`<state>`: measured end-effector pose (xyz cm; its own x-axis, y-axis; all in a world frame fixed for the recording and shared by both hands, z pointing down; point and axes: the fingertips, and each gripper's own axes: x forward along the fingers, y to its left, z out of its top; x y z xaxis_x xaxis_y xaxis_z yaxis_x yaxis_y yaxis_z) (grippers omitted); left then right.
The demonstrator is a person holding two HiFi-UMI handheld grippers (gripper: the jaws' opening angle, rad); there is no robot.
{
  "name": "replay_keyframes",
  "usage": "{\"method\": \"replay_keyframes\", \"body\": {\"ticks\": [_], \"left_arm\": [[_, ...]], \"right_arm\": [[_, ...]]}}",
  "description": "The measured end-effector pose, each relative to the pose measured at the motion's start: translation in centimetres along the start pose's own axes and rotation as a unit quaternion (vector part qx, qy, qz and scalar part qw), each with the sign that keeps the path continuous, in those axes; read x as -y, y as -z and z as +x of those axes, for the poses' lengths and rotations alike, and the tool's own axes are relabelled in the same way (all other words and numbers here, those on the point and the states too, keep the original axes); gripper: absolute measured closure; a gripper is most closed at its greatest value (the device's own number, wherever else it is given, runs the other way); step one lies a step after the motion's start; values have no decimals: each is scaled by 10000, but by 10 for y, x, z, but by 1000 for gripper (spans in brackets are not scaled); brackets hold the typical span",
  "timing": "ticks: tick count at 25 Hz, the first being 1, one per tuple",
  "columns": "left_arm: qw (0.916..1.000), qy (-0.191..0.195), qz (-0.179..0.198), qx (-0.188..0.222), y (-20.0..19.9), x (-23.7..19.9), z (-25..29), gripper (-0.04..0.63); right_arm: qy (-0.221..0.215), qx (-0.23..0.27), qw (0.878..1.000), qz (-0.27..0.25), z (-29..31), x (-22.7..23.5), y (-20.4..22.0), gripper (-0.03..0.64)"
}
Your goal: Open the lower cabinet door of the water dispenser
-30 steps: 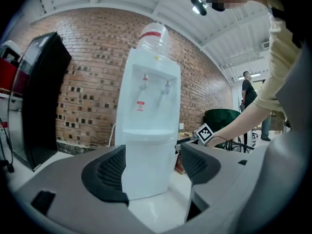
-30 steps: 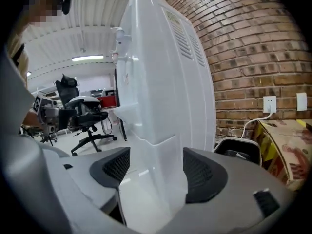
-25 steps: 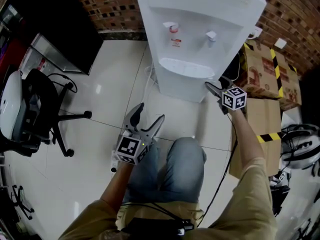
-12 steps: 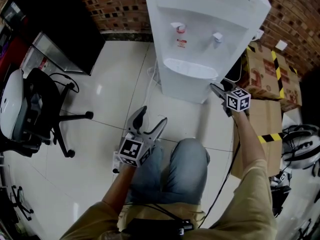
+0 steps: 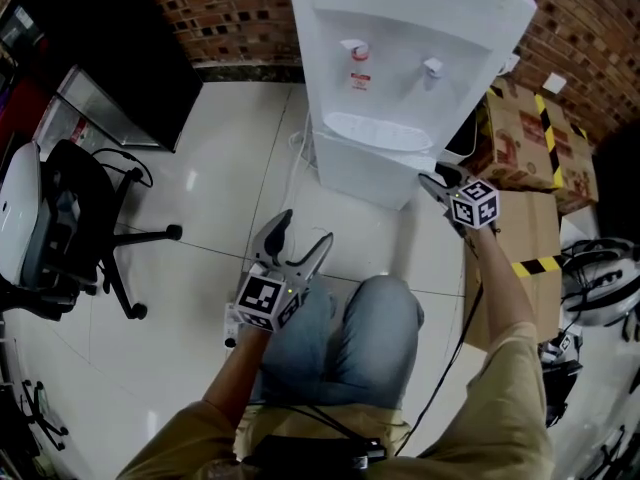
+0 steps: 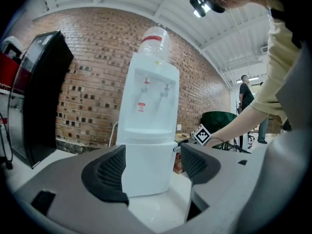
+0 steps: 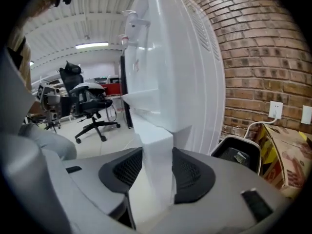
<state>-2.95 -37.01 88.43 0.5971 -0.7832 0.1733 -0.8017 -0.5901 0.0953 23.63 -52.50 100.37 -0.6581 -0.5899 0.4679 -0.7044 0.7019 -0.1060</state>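
1. I found the tall white plastic water dispenser [image 5: 400, 58] standing on the white tiled floor [image 5: 220, 168], its back against the red brick wall [image 5: 240, 13].
2. Its white lower cabinet door [image 5: 365, 173] formed the lower front of the dispenser, below the drip tray.
3. The right gripper [image 5: 432, 180] was at the right-hand edge of that door, pointing slightly downward.
4. In the right gripper view its fingers [image 7: 127, 169] had just been closing. The dark pads lay against both faces of the door's white edge, which ran upright between them.
5. I could not tell whether the door was ajar.
6. The left gripper [image 5: 303, 230] was over the floor, well apart from the dispenser and just beside the person's knee in blue jeans [image 5: 375, 318].
7. Its fingers [image 6: 109, 172] were spread wide with nothing between them.
8. Brown cardboard boxes with yellow-black tape [image 5: 520, 138] stood just right of the dispenser, and a black office chair [image 5: 90, 218] was far to the left.
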Motion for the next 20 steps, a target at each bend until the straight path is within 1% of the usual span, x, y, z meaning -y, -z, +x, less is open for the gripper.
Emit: {"method": "replay_keyframes", "body": {"ticks": [1, 4, 8, 9, 10, 14, 20], "left_arm": [[10000, 39, 8, -3, 0, 2, 1, 261], [9999, 107, 3, 6, 1, 5, 4, 261], [10000, 74, -15, 0, 5, -3, 0, 261], [10000, 56, -25, -5, 6, -6, -2, 261], [10000, 35, -36, -7, 7, -9, -4, 261], [9999, -98, -85, 4, 9, -23, -15, 261], [9981, -537, -283, 110, 10, -54, -42, 261]], "right_arm": [[-179, -81, 9998, -78, -3, -9, 3, 422], [-775, -428, 9953, -383, -13, -41, 12, 422], [-1746, -810, 9786, -731, -24, -97, 24, 462], [-1918, -850, 9745, -800, -24, -111, 25, 507], [-2076, -880, 9703, -877, -22, -125, 25, 518], [-2702, -895, 9518, -1139, -8, -181, 26, 505], [-3483, -591, 9263, -1309, 30, -262, 13, 499]]}}
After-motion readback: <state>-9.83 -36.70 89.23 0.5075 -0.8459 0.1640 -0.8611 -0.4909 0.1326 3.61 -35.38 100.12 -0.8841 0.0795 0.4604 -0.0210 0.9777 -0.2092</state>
